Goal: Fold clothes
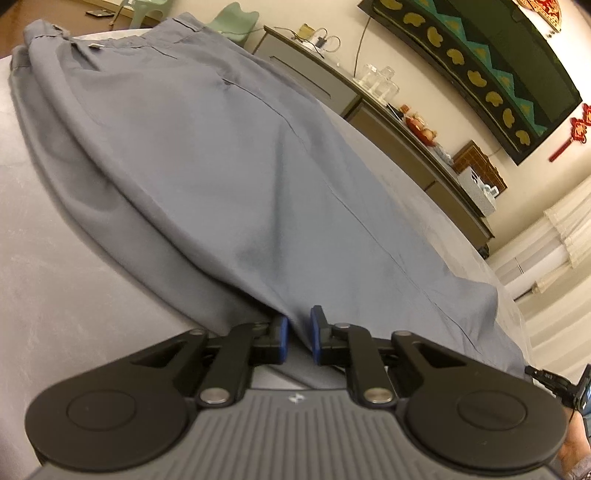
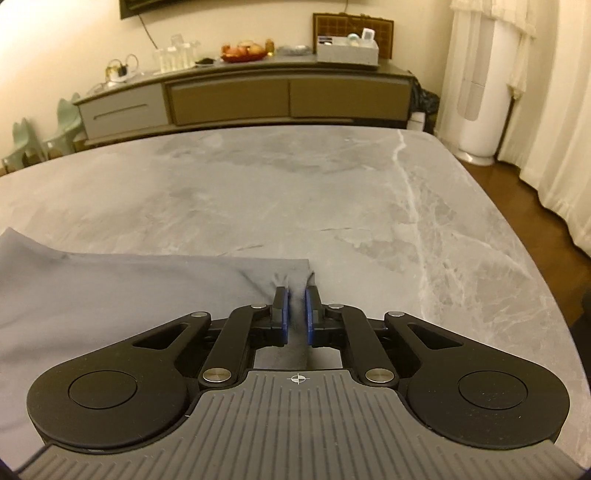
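Both tools [image 1: 298, 334] [image 2: 296, 306] pinch the trousers' [image 1: 207, 155] near hem.

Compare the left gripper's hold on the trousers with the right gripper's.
The left gripper has cloth of the grey trousers between its pads along the hem; the right gripper has a bunched corner. The left gap looks wider than the right. Both have blue pads and point across the marble table.

1. A grey marbled surface [image 2: 295, 184] filled the foreground.
2. A long low sideboard [image 2: 258, 96] stood against the cream wall [image 2: 258, 29], carrying glassware and a fruit bowl [image 2: 243, 51].
3. White curtains [image 2: 546, 92] hung at right above a brown wooden floor [image 2: 517, 192].
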Demonstrator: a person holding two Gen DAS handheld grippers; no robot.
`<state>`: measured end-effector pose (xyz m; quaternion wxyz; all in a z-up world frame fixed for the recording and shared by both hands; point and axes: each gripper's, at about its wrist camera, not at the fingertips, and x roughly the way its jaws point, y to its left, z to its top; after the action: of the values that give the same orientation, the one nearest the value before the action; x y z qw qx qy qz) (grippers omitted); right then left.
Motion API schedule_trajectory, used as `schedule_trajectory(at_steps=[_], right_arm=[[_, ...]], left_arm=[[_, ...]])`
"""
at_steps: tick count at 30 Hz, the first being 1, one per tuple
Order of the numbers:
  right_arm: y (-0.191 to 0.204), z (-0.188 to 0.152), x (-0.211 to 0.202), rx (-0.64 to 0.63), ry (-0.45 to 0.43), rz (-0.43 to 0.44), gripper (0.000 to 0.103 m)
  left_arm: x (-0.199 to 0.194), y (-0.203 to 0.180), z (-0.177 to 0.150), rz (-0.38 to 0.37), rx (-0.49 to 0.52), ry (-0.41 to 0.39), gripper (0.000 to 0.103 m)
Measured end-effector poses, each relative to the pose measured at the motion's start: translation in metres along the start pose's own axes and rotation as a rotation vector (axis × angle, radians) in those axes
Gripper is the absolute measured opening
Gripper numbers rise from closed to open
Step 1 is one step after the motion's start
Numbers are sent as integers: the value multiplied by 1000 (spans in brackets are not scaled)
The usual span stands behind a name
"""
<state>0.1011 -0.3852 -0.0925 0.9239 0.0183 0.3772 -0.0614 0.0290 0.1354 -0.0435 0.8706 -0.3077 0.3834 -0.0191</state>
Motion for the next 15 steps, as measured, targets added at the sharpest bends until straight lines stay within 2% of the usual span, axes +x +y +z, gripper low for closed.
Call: schedule_trajectory(at_steps=[2, 3, 4, 6, 7, 10, 11, 12, 13, 14, 15], right_arm=[[11, -1, -18, -67, -35, -109, 65], [19, -1, -34, -115, -83, -164, 65], [27, -3, -52, -142, -124, -168, 65], [43, -9, -83, -164, -180, -98, 65], [53, -14, -90, -174, -176, -21, 65], [83, -36, -88, -232, -77, 192, 63], [92, -44, -79, -262, -27, 219, 59], [93, -51, -71, -283, 4, 215, 54], [92, -58, -63, -296, 20, 205, 59], [85, -60, -58, -277, 31, 206, 62], [74, -58, -55, -237, 40, 188, 61]], left_arm=[[-10, -6, -3, -38, 2, -3, 30], [-15, -10, -6, -61, 11, -7, 33], [-21, -17, -8, -79, 30, -11, 34], [-27, -34, -11, -127, 88, -15, 35], [-26, -40, -11, -126, 109, -19, 35], [-12, -43, -6, -85, 115, -23, 35], [-5, -38, -4, -50, 97, -14, 35], [2, -30, -2, -9, 70, 4, 35], [7, -23, 0, 13, 51, 18, 32], [6, -18, 2, 17, 34, 23, 23], [3, -13, 4, 17, 17, 27, 24]])
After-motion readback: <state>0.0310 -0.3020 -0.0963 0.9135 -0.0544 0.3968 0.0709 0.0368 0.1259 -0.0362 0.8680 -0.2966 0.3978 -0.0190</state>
